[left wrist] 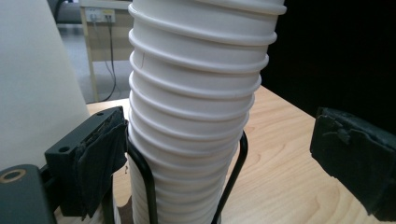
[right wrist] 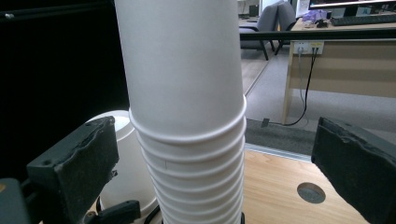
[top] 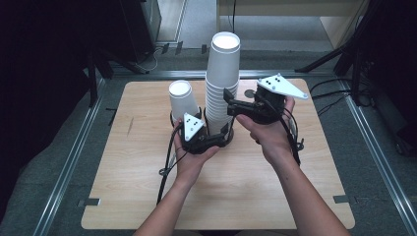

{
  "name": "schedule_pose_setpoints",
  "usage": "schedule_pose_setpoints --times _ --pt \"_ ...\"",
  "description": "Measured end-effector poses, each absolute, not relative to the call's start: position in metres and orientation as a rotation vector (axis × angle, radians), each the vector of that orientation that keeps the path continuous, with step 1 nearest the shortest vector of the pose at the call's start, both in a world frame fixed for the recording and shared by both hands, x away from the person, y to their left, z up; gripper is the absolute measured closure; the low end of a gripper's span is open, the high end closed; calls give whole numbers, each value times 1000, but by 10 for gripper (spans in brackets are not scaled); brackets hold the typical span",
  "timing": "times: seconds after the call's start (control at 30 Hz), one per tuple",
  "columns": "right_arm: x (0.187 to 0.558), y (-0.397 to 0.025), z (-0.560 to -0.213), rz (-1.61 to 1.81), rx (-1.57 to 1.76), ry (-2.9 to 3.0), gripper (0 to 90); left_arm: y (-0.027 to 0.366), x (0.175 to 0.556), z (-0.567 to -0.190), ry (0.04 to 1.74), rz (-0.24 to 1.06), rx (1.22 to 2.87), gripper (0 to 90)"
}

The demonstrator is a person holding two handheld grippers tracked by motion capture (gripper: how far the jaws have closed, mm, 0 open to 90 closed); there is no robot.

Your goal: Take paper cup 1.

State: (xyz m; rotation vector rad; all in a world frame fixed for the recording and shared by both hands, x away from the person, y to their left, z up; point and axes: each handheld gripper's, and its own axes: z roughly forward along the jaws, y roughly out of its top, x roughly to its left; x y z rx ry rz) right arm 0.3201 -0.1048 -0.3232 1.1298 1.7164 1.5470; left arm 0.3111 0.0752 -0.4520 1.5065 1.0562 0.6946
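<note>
A tall stack of upside-down white paper cups (top: 222, 83) stands in a black wire holder (left wrist: 145, 179) at the middle of the wooden table (top: 147, 196). A single upturned white cup (top: 182, 100) stands just left of it. My left gripper (top: 227, 133) is open low around the stack's base (left wrist: 191, 140); its left pad (left wrist: 93, 163) is close against the cups and the right pad (left wrist: 355, 161) stands well off. My right gripper (top: 229, 102) is open around the stack's upper half (right wrist: 187, 116), with both pads (right wrist: 74, 170) clear of it.
A round grommet hole (top: 250, 93) sits in the table behind the stack. Metal rails (top: 74, 162) run along both sides of the table. Dark stand legs (top: 324, 61) rise at the back right. A desk with sockets and cables (right wrist: 308, 51) lies beyond.
</note>
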Motion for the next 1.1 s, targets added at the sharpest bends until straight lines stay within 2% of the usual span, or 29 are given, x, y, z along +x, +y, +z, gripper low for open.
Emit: schedule_pose_setpoints --times 0.7,1.1 --pt "355 -71 -314 1535 1140 1769 7 56 335 -451 1129 785 1420 39" --pt "371 -57 -313 1514 1200 1746 11 46 344 -450 1144 862 1444 39"
